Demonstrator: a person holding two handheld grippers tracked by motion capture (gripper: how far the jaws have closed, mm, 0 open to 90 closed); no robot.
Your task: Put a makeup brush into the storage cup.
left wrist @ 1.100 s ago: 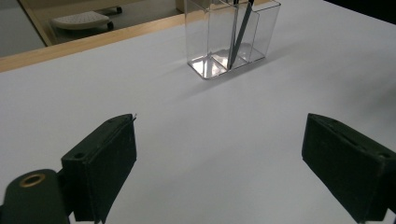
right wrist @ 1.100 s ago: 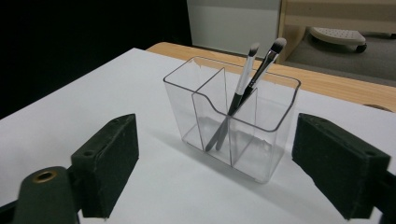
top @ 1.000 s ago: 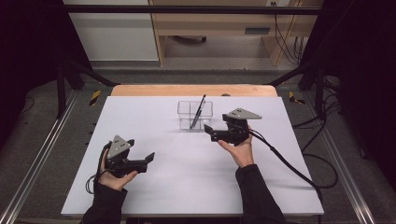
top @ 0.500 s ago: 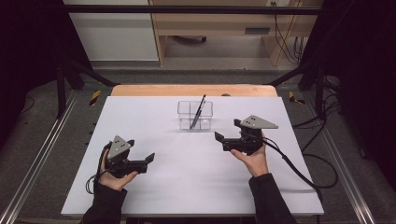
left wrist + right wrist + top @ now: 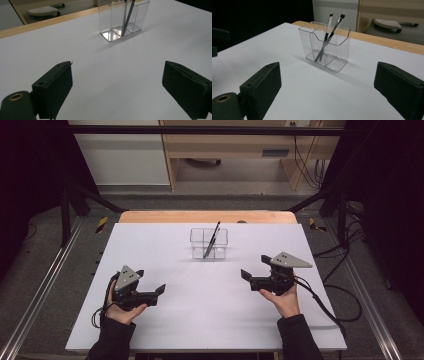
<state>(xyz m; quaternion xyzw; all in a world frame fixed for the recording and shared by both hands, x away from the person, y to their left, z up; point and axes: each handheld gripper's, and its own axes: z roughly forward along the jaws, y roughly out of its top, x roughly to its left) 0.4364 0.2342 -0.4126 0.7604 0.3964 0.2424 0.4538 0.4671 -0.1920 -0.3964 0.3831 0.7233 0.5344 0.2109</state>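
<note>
The clear holder (image 5: 209,243) with two brushes (image 5: 329,30) stands toward the bench's (image 5: 200,320) far edge. Well nearer than the holder, the left gripper (image 5: 159,290) and right gripper (image 5: 246,275) rest low, jaws released, empty, pointing inward.

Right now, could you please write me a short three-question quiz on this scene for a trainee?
1. True or false: the right gripper holds a brush.
2. How many brushes stand in the clear organiser? A) none B) two C) five
3. Fill in: the left gripper has its jaws ____.

Key: 1 false, its jaws are open and hold nothing; 2 B, both lean in the organiser on the white table; 3 open.
</note>
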